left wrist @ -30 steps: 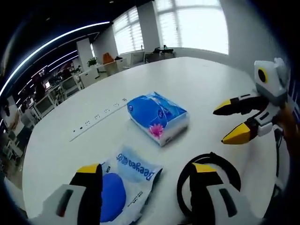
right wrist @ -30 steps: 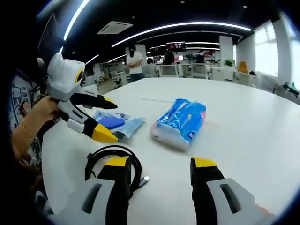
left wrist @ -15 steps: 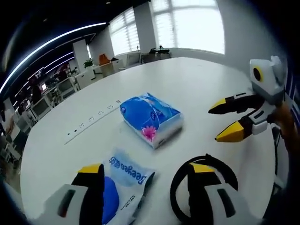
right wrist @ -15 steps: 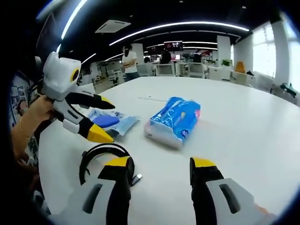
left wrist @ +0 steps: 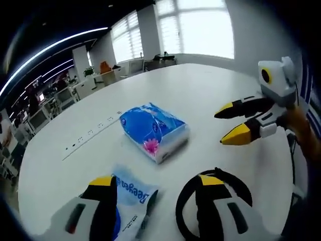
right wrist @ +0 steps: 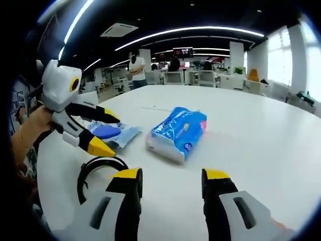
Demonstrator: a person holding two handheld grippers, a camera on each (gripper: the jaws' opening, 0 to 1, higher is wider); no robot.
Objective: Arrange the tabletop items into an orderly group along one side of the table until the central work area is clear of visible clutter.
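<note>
- In the left gripper view the left gripper has its two yellow-tipped fingers spread wide at 6 o'clock, with nothing between them but bare table.
- The left finger lies over a flat plastic pouch with blue print; the right finger lies over a coiled black cable.
- Beyond the fingertips, toward 12 o'clock and near the middle of the view, a blue tissue pack lies flat on the white table.
- At 3 o'clock the right gripper comes in, held by a hand, its fingers apart and pointing toward the tissue pack without touching it.
- A strip of power sockets sits in the tabletop at 10 o'clock, past the tissue pack.
- In the right gripper view the right gripper shows its fingers wide apart at 6 o'clock, holding nothing.
- The cable lies at 8 o'clock, just beside the left finger; the tissue pack is ahead at the centre.
- At 9 o'clock the left gripper hangs above the pouch.
- Desks, chairs and standing people fill the room behind.
</note>
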